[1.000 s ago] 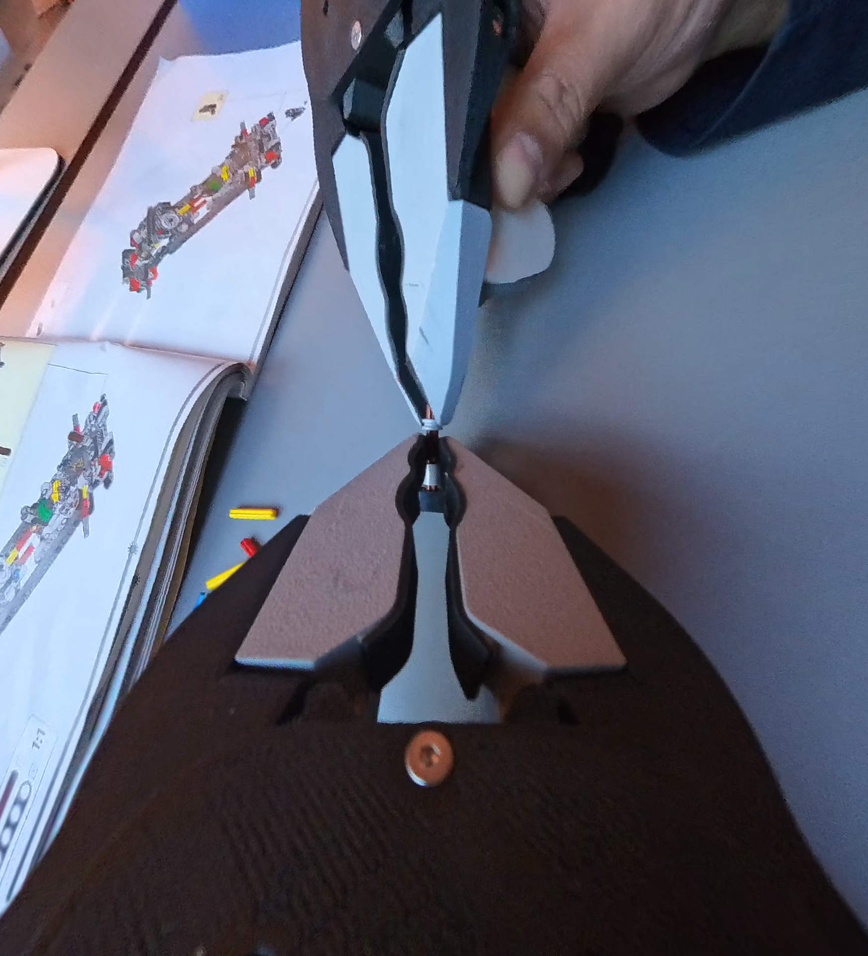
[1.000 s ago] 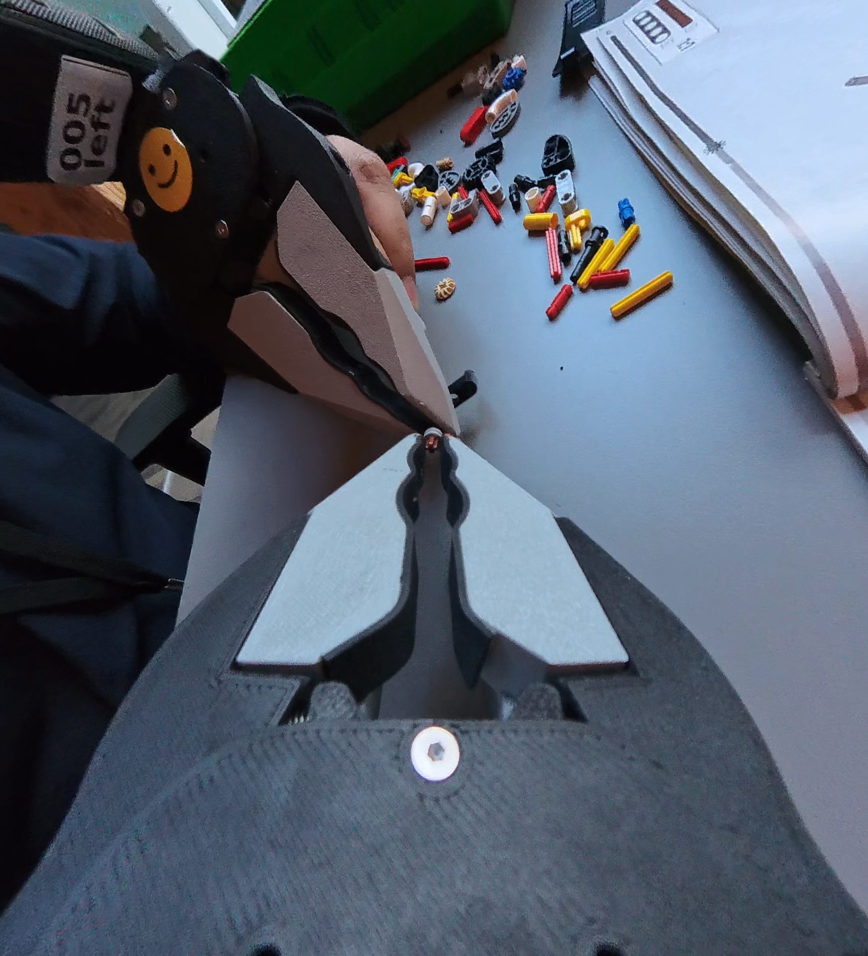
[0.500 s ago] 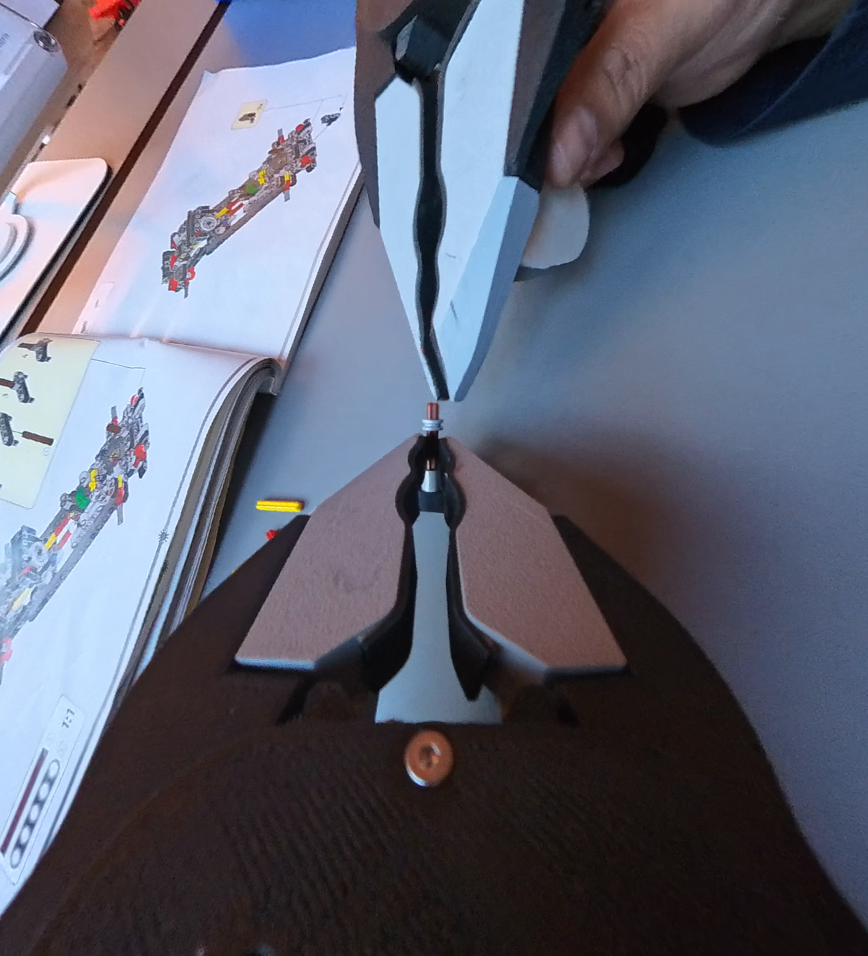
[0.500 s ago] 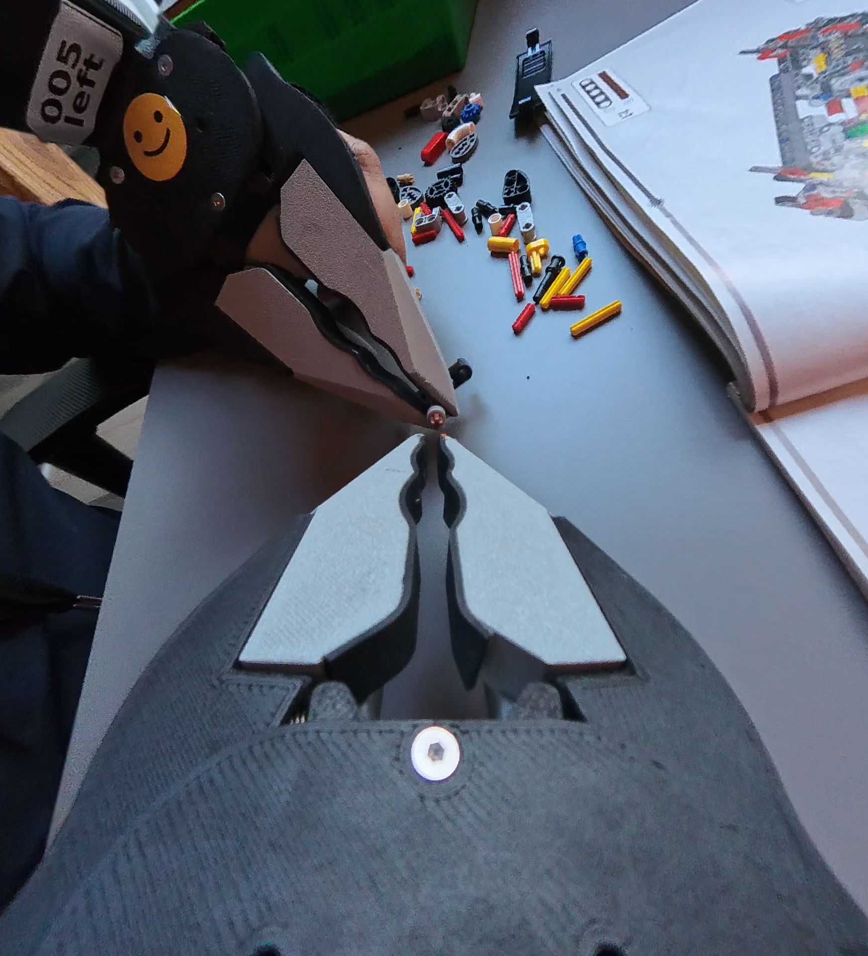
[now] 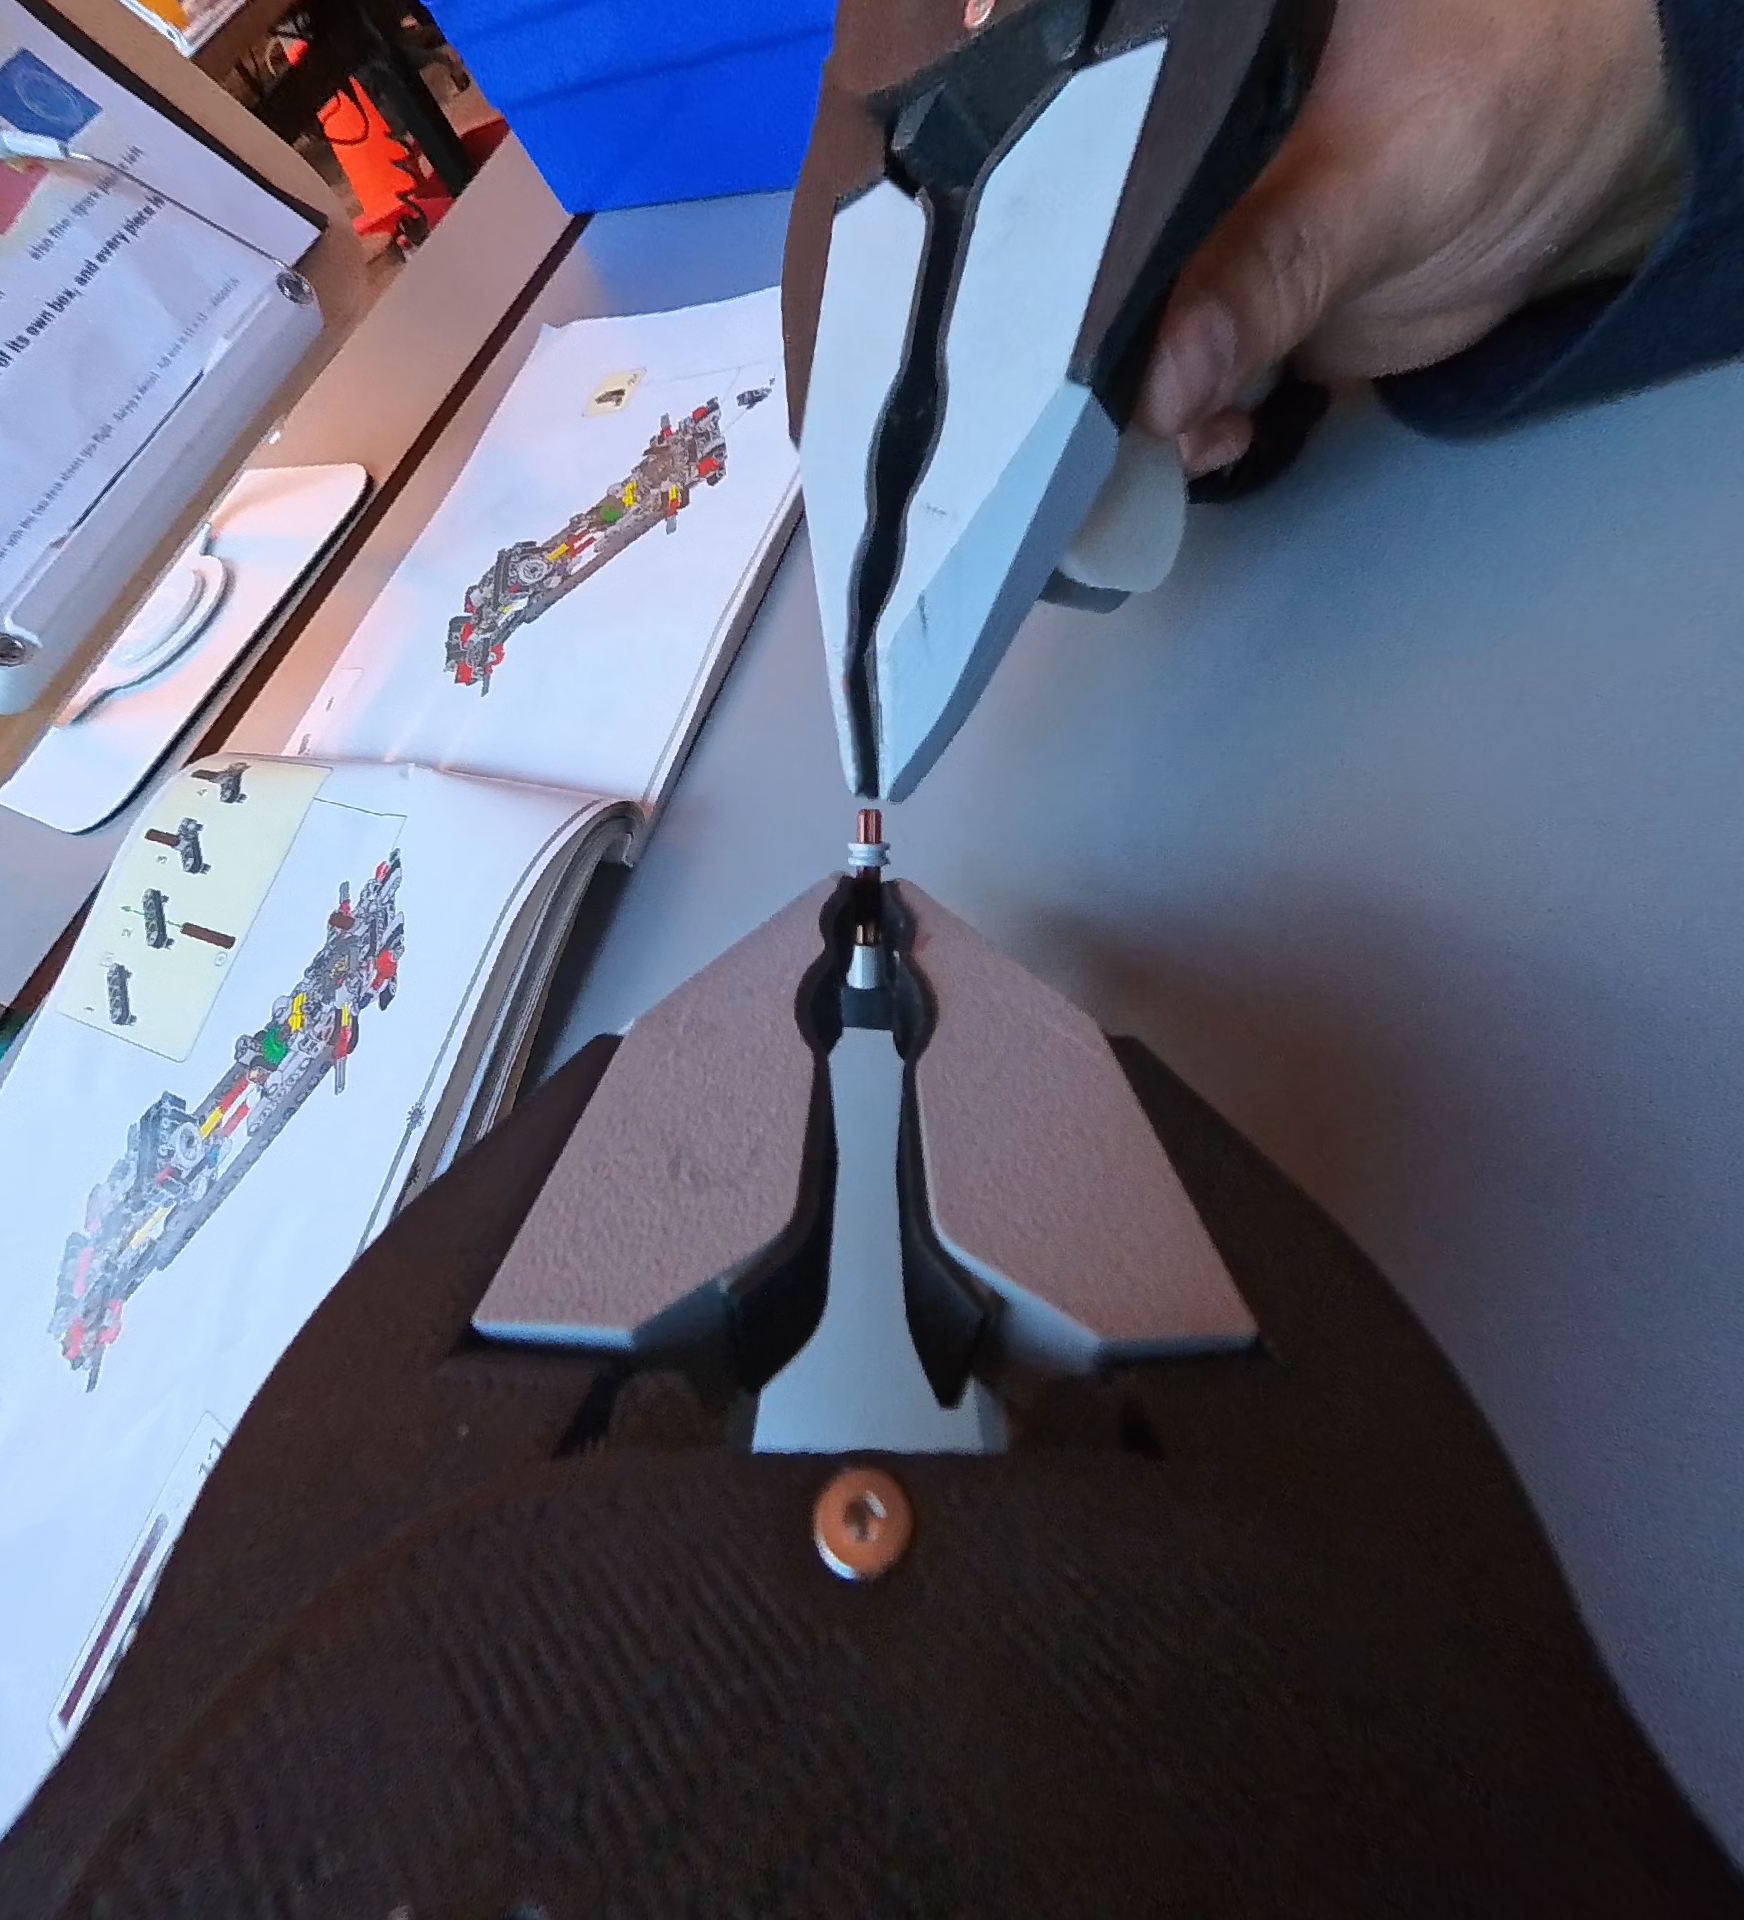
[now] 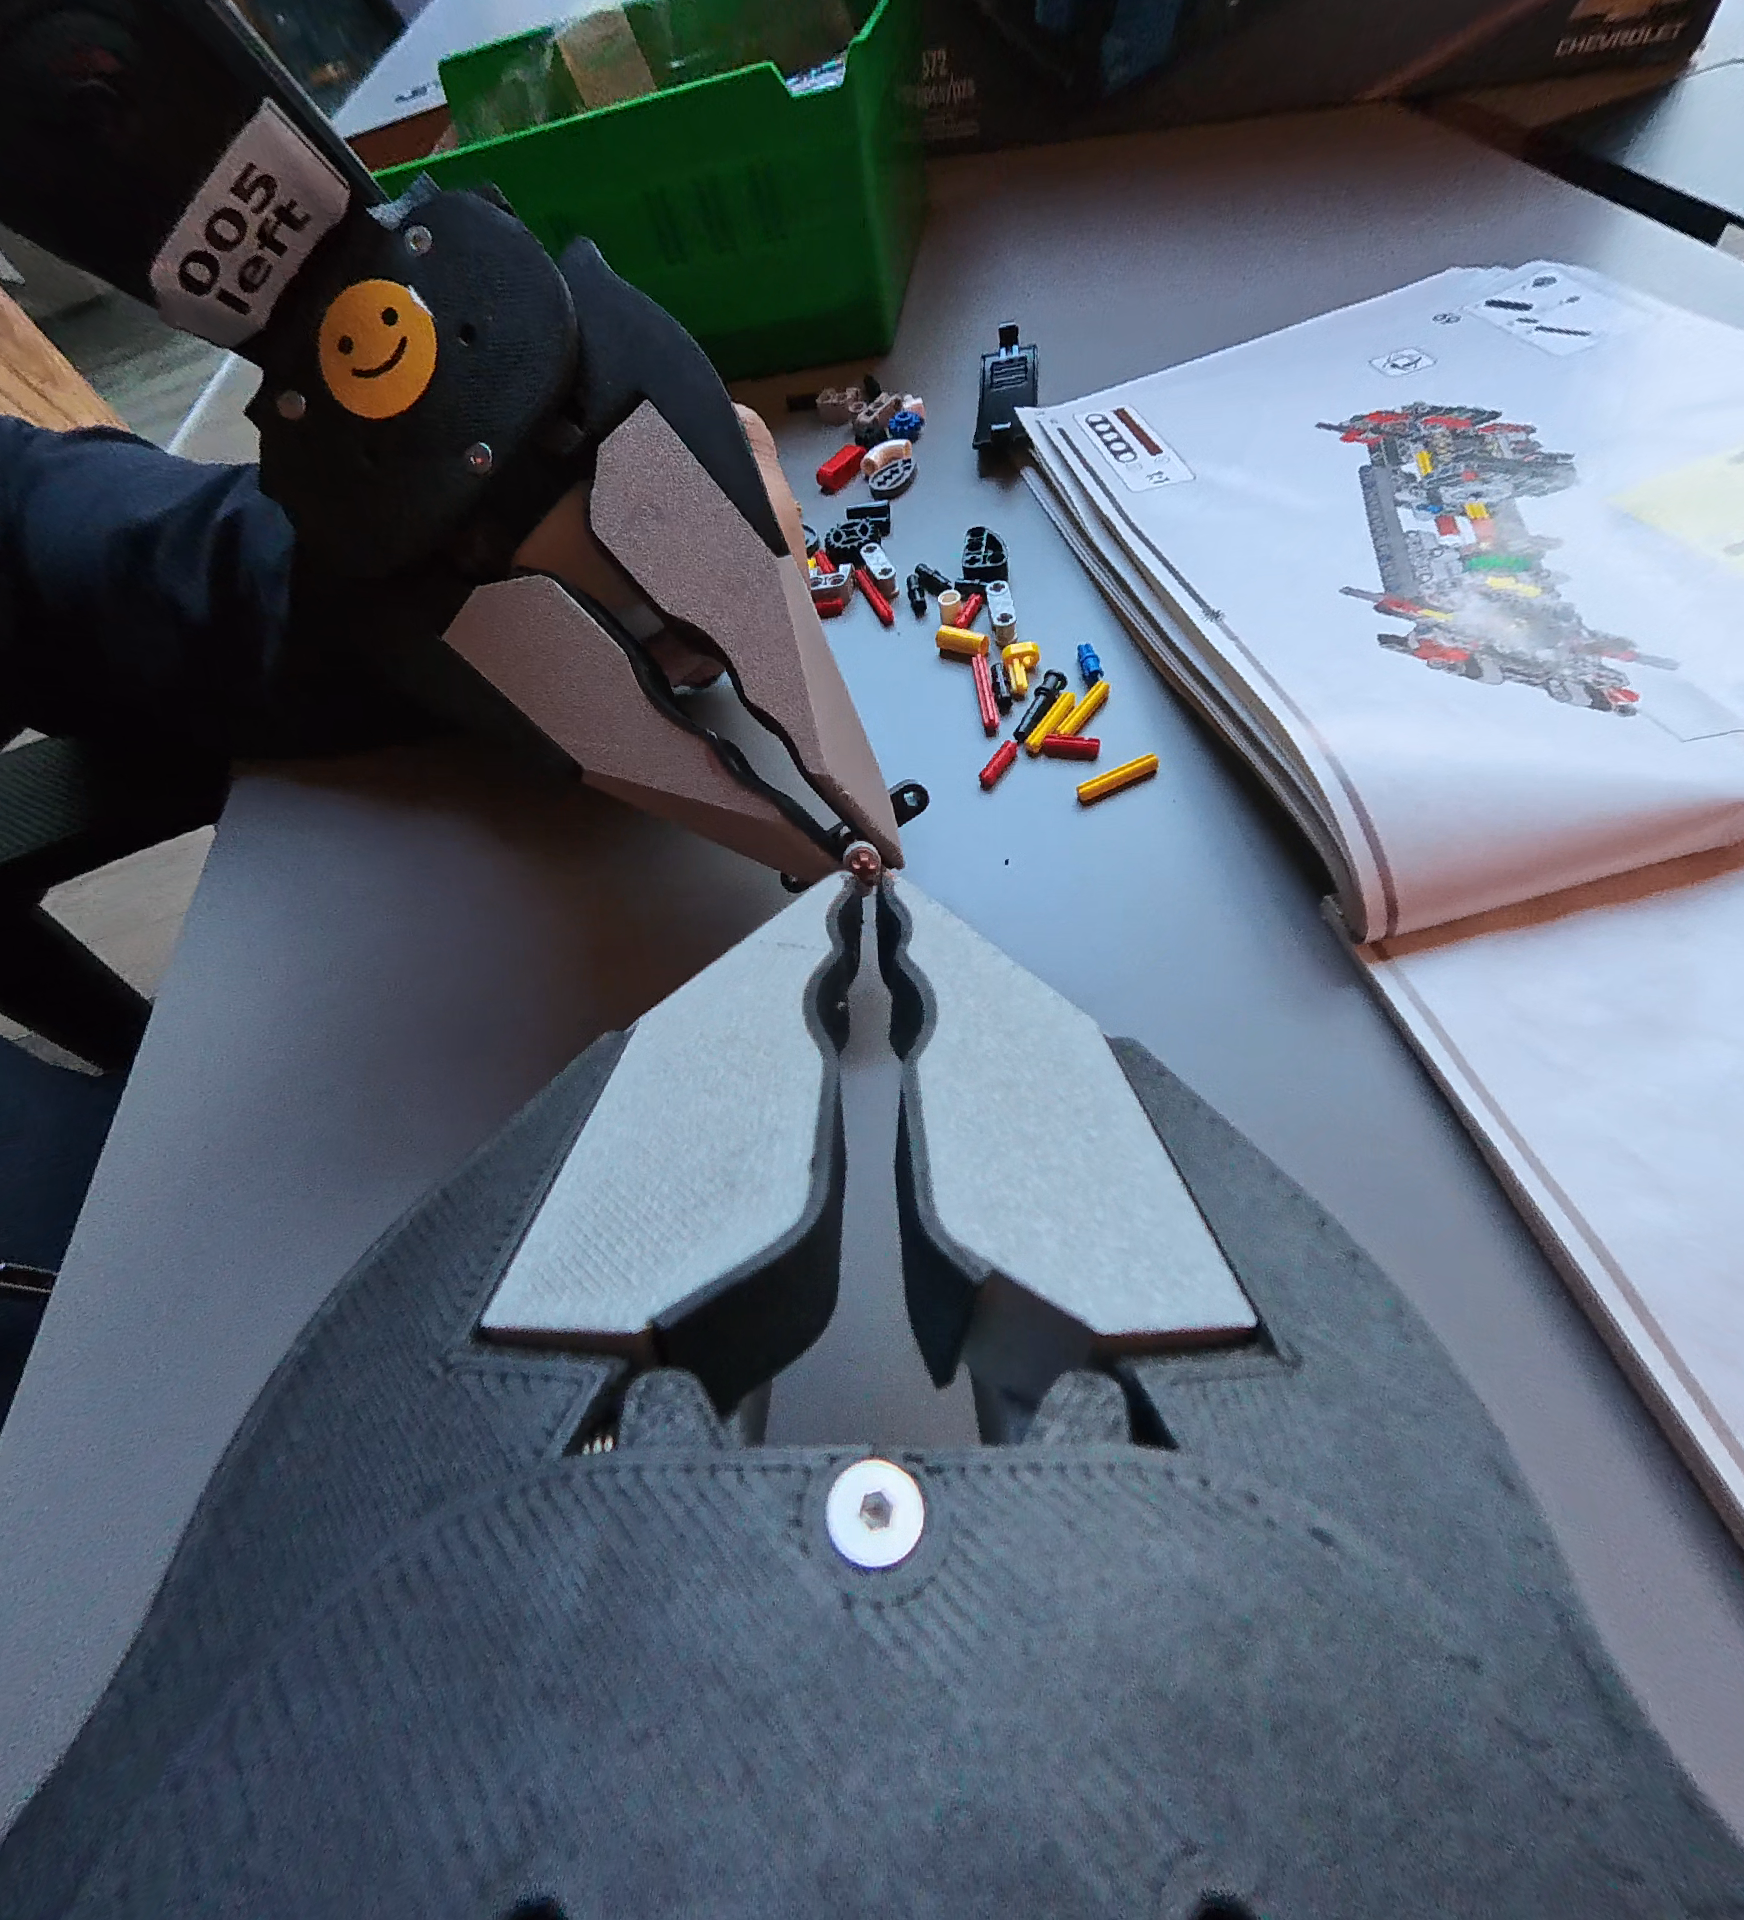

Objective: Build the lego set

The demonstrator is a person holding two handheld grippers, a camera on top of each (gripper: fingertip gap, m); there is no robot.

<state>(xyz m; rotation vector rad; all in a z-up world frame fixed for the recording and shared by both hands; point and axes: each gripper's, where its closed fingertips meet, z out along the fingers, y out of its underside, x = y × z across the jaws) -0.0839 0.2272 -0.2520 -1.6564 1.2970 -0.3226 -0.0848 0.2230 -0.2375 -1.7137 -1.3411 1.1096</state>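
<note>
My left gripper (image 5: pixel 870 883) is shut on a thin brown axle (image 5: pixel 868 828) that sticks out past its tips, with a light grey bush (image 5: pixel 869 854) on the axle just beyond the tips. A grey and black part (image 5: pixel 863 977) sits further back between the fingers. My right gripper (image 6: pixel 868 883) is shut, with nothing visible between its pads. In the left wrist view it (image 5: pixel 873 792) points down at the axle's end, a small gap away. In the right wrist view the left gripper (image 6: pixel 863 854) comes in from the upper left, and the axle's end (image 6: pixel 862 860) faces my tips.
An open instruction booklet (image 6: pixel 1470 582) lies to the right on the grey table (image 6: pixel 1159 987). Loose small pieces (image 6: pixel 1013 665) lie behind the grippers, with a black link (image 6: pixel 909 800) near the tips. A green bin (image 6: pixel 702 208) and a dark box (image 6: pixel 1315 52) stand at the back. Less than 4 cm separates the two grippers' tips.
The right gripper's tips were at the bush on the axle a second ago. They have come off it, closed fully and drawn back a little. The left gripper still holds the axle.
</note>
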